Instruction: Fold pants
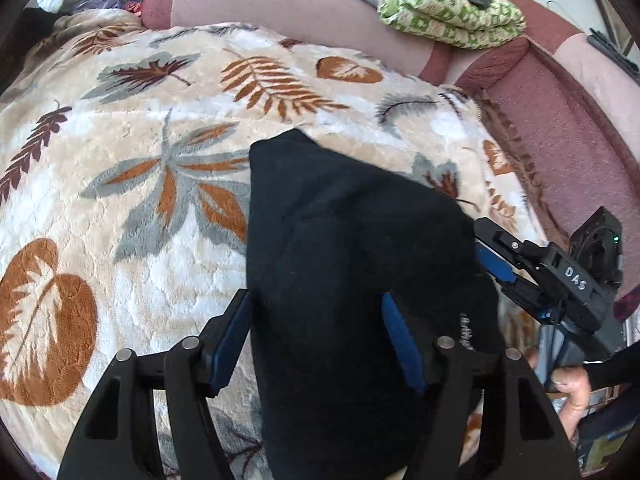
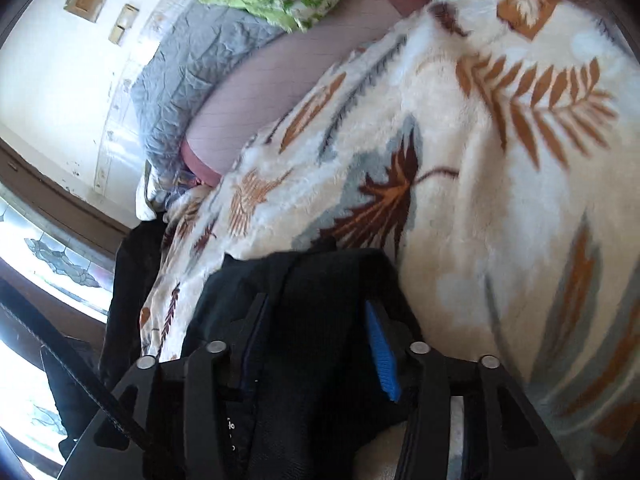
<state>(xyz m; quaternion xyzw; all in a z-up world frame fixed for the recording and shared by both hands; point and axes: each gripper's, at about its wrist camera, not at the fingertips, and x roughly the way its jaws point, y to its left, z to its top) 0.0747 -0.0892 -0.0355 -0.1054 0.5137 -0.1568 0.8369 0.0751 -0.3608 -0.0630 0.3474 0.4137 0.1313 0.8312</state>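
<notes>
The black pants lie bunched in a narrow folded heap on a cream blanket with a leaf print. My left gripper stands open over the near end of the heap. Its left pad sits just off the cloth's left edge and its right pad rests above the fabric. My right gripper is at the heap's right edge, held by a person's hand. In the right wrist view that gripper is open, with the black pants loose between its fingers on the blanket.
A green patterned quilt and a grey quilt lie on the pink and maroon sofa behind the blanket. Another dark garment hangs off the blanket's edge near a window.
</notes>
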